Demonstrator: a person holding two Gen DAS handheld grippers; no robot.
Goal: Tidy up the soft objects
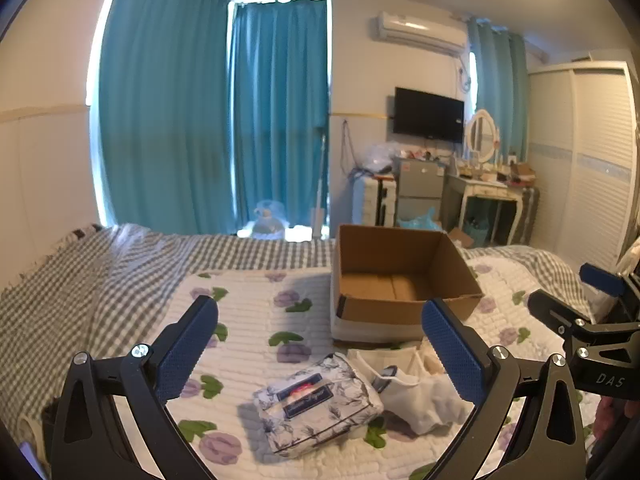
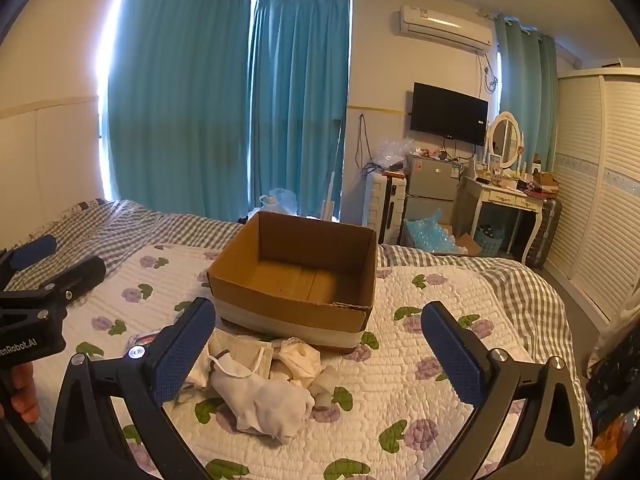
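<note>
An open, empty cardboard box (image 1: 404, 280) (image 2: 296, 276) stands on the flowered quilt. In front of it lie a floral-print soft tissue pack (image 1: 316, 404) and a heap of white cloths (image 1: 416, 388) (image 2: 264, 396). My left gripper (image 1: 320, 344) is open and empty, held above the tissue pack. My right gripper (image 2: 320, 340) is open and empty, held above the white cloths, with the box just beyond. The right gripper also shows at the right edge of the left wrist view (image 1: 576, 320), and the left gripper shows at the left edge of the right wrist view (image 2: 44, 280).
The bed has a flowered quilt (image 2: 420, 368) over a grey checked sheet (image 1: 80, 288). Beyond the bed are teal curtains (image 1: 208, 120), a small fridge (image 2: 432, 188), a dressing table (image 2: 508, 200), a wall TV and a white wardrobe (image 2: 600, 200) at the right.
</note>
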